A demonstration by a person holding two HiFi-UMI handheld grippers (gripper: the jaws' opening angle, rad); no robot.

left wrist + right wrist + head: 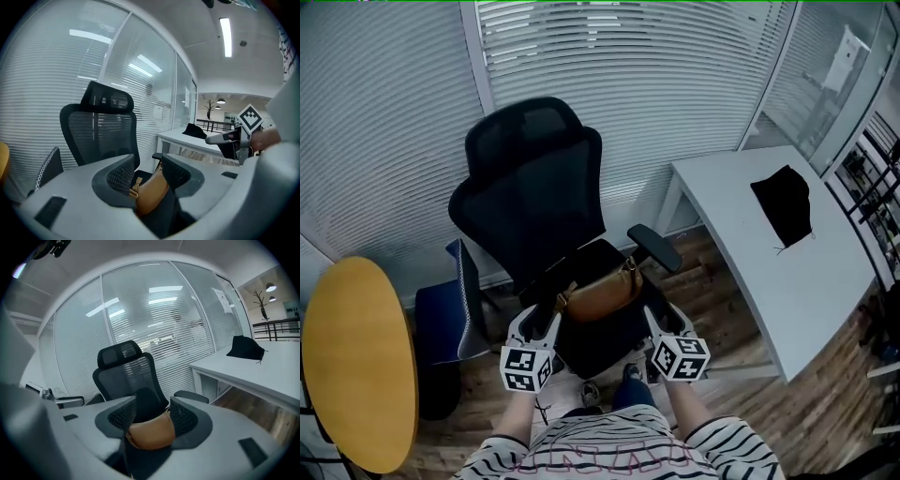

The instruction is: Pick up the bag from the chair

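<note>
A brown leather bag (pixel 600 291) lies on the seat of a black mesh office chair (pixel 534 187), with its gold hardware toward the chair's right armrest (pixel 654 246). My left gripper (pixel 540 323) is open just in front of the bag's left end. My right gripper (pixel 664 319) is open at the seat's right front, close to the bag's right end. In the left gripper view the bag (pixel 151 192) shows between and beyond the open jaws of the left gripper (pixel 149 171). The right gripper view likewise frames the bag (pixel 150 434) between the spread jaws of the right gripper (pixel 153 418).
A white desk (pixel 769 272) stands to the right with a black cloth item (pixel 785 206) on it. A yellow round table (pixel 356 361) is at the left, with a dark blue chair (pixel 450 309) beside it. Blinds on glass walls close the back.
</note>
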